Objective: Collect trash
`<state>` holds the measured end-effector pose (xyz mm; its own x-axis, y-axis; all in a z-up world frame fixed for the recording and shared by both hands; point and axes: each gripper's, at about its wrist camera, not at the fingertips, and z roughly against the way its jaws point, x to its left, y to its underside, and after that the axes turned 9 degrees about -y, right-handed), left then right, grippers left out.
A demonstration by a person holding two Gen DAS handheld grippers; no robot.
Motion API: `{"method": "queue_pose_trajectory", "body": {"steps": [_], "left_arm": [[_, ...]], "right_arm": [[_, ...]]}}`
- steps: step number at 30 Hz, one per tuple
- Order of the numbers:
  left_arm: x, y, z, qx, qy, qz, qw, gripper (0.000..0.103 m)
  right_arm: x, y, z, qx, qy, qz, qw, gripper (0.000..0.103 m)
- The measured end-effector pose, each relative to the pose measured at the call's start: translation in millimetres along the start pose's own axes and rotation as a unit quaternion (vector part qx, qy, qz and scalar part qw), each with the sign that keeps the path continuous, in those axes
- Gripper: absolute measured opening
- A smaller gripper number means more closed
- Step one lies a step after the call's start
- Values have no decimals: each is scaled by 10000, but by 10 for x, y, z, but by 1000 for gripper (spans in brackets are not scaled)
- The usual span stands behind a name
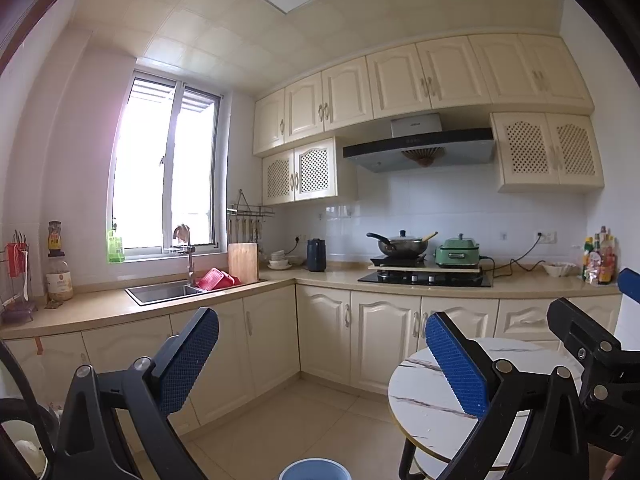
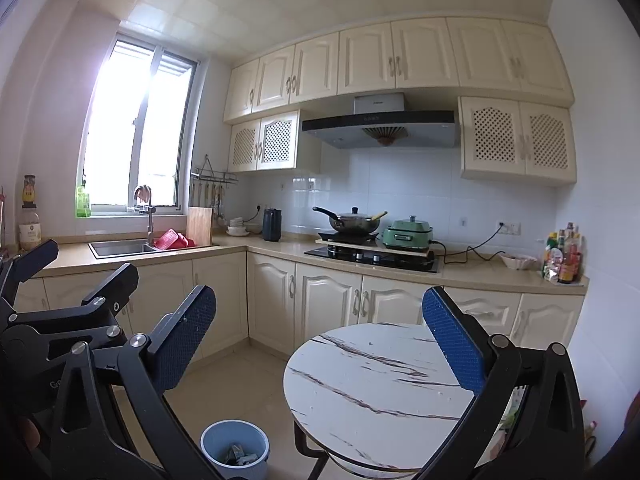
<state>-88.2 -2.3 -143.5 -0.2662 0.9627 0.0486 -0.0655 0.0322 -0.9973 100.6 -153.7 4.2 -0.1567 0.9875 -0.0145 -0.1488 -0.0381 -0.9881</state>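
Observation:
A small blue waste bin [image 2: 235,447] stands on the floor left of the round marble-top table [image 2: 372,396]; crumpled trash [image 2: 239,456] lies inside it. In the left wrist view only the bin's rim [image 1: 315,470] shows at the bottom edge. My left gripper [image 1: 320,360] is open and holds nothing, raised above the floor and bin. My right gripper [image 2: 320,344] is also open and holds nothing, with its right finger over the table top. Each gripper shows at the edge of the other's view.
Cream base cabinets [image 2: 320,304] and a beige counter run in an L along the walls. On the counter are a sink [image 2: 120,247], a red rack [image 2: 173,240], a stove with a wok [image 2: 352,222], a green cooker [image 2: 408,234] and bottles [image 2: 562,258]. Tiled floor [image 2: 240,380] lies between the cabinets and the table.

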Motion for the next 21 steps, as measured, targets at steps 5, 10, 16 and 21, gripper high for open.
{"method": "queue_pose_trajectory", "body": {"steps": [5,10,16,21], "left_arm": [[27,-111,-18,9,-4,0,10000,102],[70,-206,-60,18,0,-14,10000,102],[138,-314,-116,32,14,-25,10000,102],[167,-347,-142,37,22,-31,10000,102]], "right_arm": [[-6,1,-5,15,-4,-10,10000,103],[2,-3,-8,18,1,-12,10000,103],[-17,-20,-17,38,-8,-20,10000,103],[-20,-21,-20,39,7,-8,10000,103]]}}
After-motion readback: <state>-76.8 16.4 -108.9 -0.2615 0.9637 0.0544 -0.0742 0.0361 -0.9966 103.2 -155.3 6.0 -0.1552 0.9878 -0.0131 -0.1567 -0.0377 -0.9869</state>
